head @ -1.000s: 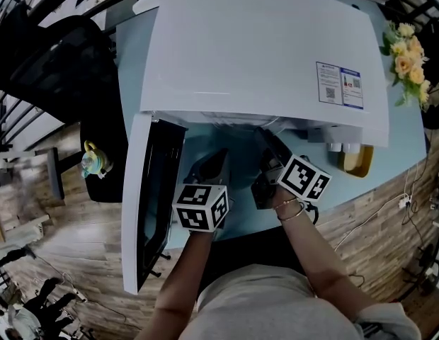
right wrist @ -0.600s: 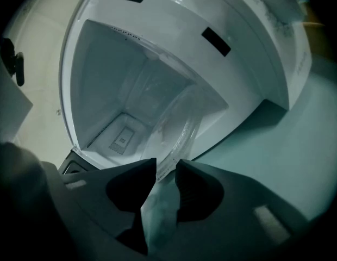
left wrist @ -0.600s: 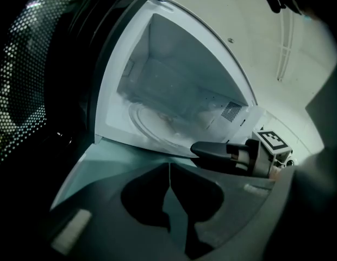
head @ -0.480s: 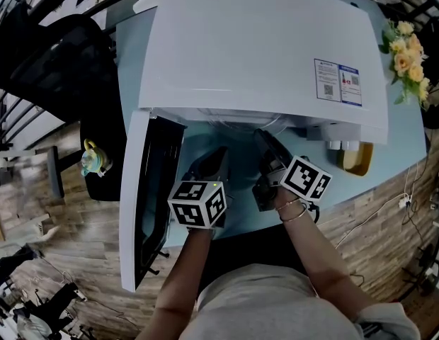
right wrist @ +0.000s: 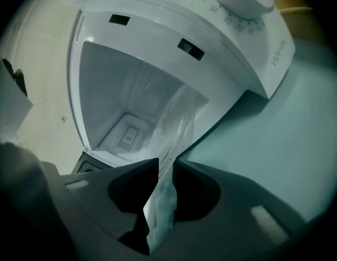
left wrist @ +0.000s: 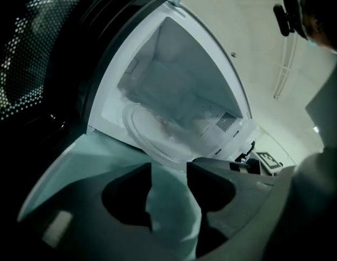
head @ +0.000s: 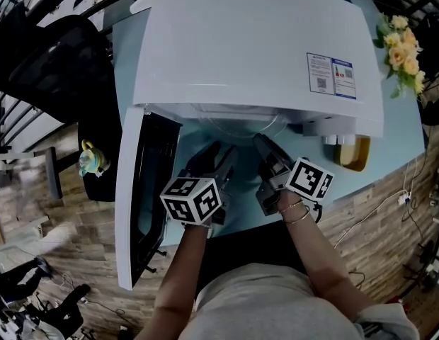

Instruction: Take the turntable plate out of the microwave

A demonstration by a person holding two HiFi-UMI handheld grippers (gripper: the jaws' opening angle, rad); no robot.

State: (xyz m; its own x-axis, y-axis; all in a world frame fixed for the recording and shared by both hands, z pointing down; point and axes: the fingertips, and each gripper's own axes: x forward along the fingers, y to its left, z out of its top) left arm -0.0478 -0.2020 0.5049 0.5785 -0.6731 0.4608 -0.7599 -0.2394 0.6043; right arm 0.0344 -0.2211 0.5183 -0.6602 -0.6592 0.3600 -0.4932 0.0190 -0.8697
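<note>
1. Turntable plate (head: 237, 122) lies in the mouth of the microwave (head: 255, 48), with its clear rim poking just past the sill. The door (head: 138, 190) hangs wide open at the left, out of the way.
2. Left gripper (left wrist: 169, 170) is released: its jaws stand apart with only the table (left wrist: 92, 156) showing between them, and the rim is just ahead. It should probably take hold of that rim before any pull.
3. Right gripper (right wrist: 166, 165) has just been closing and pinches the rim edge-on. A gentle squeeze seems wise, since glass slips and chips.
4. The plate is best drawn out level, with both sides moving together.
</note>
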